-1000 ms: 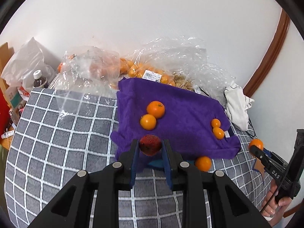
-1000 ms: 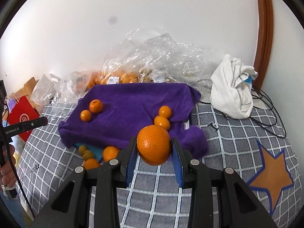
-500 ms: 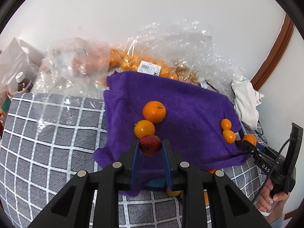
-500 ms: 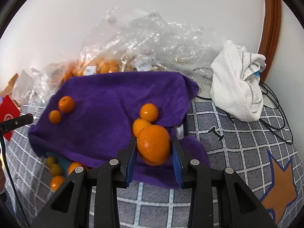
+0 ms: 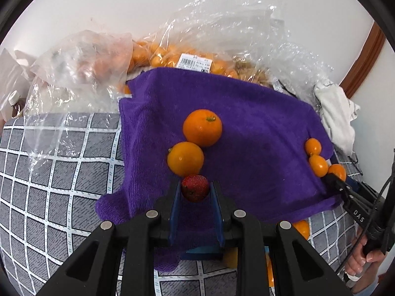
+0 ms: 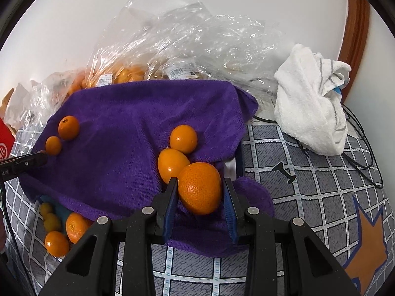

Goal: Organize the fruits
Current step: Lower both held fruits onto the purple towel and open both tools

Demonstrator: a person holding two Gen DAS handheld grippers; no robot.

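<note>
My left gripper [image 5: 195, 188] is shut on a small red strawberry [image 5: 195, 188], low over the near part of a purple towel [image 5: 259, 133]. Just beyond it two oranges [image 5: 202, 127] lie touching on the towel. My right gripper [image 6: 199, 188] is shut on a large orange [image 6: 200, 187] at the towel's [image 6: 118, 133] right near edge, right beside two small oranges [image 6: 183, 139]. That gripper [image 5: 333, 178] also shows at the right edge of the left wrist view, beside two small oranges [image 5: 313, 146].
Clear plastic bags of oranges [image 5: 172, 56] are heaped behind the towel against the wall. A white cloth [image 6: 313, 98] and black cables lie at the right. Several loose oranges [image 6: 56, 243] sit under the towel's near left edge on the grey checked cover [image 6: 321, 180].
Both grippers have moved forward and down toward the towel with their fruit still held. The towel and its oranges now look larger and closer.
</note>
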